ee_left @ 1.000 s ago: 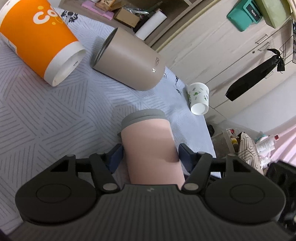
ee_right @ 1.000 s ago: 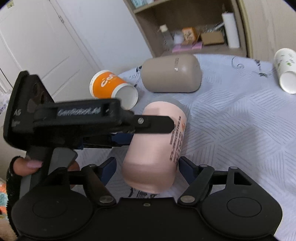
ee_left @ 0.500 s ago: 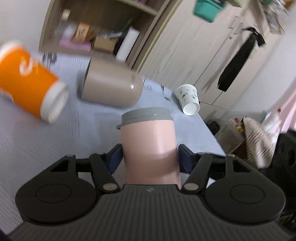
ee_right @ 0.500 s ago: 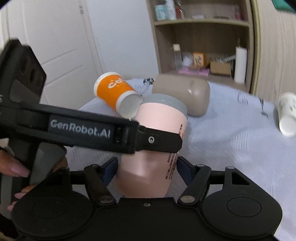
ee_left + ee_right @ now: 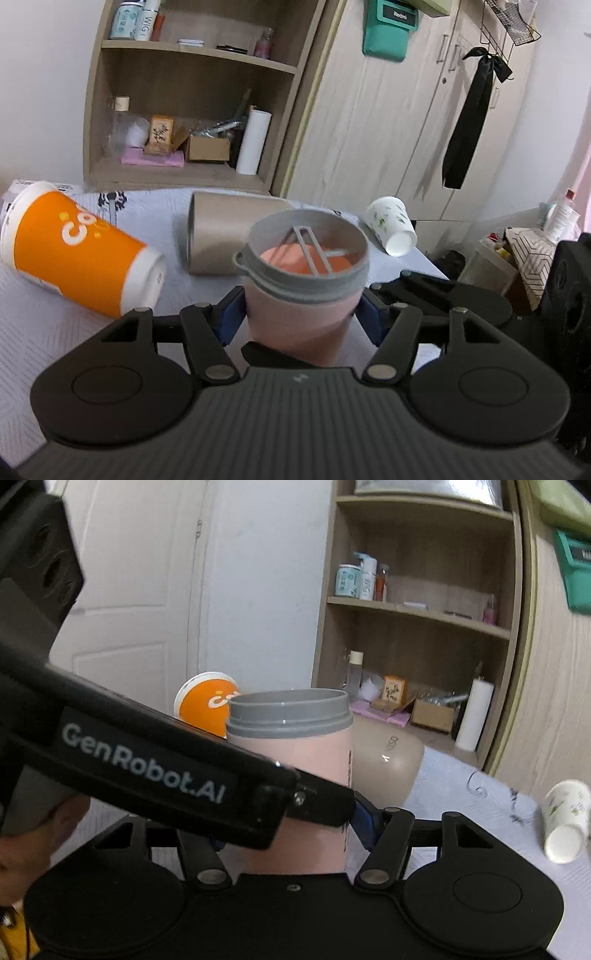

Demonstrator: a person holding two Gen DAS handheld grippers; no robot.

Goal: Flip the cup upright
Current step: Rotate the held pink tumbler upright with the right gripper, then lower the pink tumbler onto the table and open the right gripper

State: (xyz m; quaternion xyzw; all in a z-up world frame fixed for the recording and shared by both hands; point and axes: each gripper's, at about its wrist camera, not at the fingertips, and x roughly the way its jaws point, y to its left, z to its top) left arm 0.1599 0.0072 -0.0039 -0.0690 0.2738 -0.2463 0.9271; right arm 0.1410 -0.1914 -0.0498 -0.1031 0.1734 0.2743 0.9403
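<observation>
A pink cup (image 5: 299, 314) with a grey rim stands nearly upright, mouth up, on the white-covered table (image 5: 44, 332). My left gripper (image 5: 301, 317) is shut on the cup's sides. In the right wrist view the cup (image 5: 295, 760) stands between my right gripper's (image 5: 291, 827) blue pads, which sit against its sides. The left gripper's black arm crosses in front of the cup there and hides the right gripper's left finger.
An orange paper cup (image 5: 77, 251) lies on its side at the left. A beige tumbler (image 5: 225, 236) lies behind the pink cup. A small white printed cup (image 5: 391, 225) lies at the right near the table edge. Shelves and wardrobe stand behind.
Both grippers have swung the pink cup from lying tilted to standing upright with its grey mouth up. The other cups have not moved.
</observation>
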